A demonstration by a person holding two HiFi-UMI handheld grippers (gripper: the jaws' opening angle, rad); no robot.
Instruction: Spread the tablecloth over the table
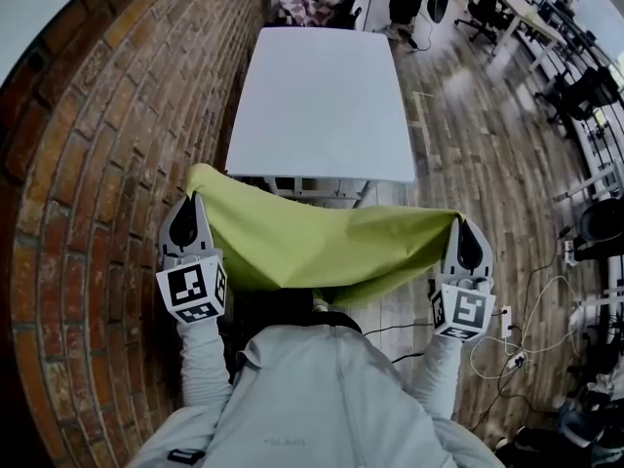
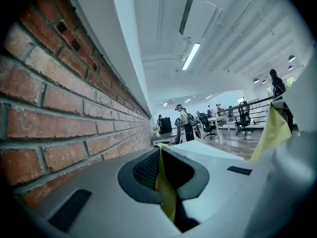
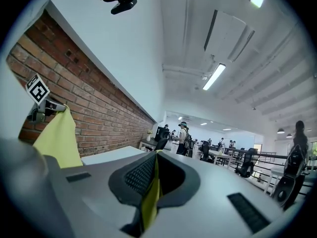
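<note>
A yellow-green tablecloth (image 1: pixel 312 242) hangs stretched between my two grippers, sagging in the middle, in front of the near end of a long white table (image 1: pixel 322 100). My left gripper (image 1: pixel 191 199) is shut on the cloth's left corner, beside the brick wall. My right gripper (image 1: pixel 461 222) is shut on the right corner. In the left gripper view a thin fold of tablecloth (image 2: pixel 163 182) is pinched between the pads of the left gripper (image 2: pixel 160 148). The right gripper view shows the same: tablecloth (image 3: pixel 150 197) clamped in the right gripper (image 3: pixel 156 153), with the far corner (image 3: pixel 57 138) at left.
A brick wall (image 1: pixel 117 144) runs close along the table's left side. Wooden floor (image 1: pixel 478 154) lies to the right, with office chairs (image 1: pixel 585 96) and cables (image 1: pixel 536 330) further right. People and desks (image 3: pixel 208 148) stand beyond the table's far end.
</note>
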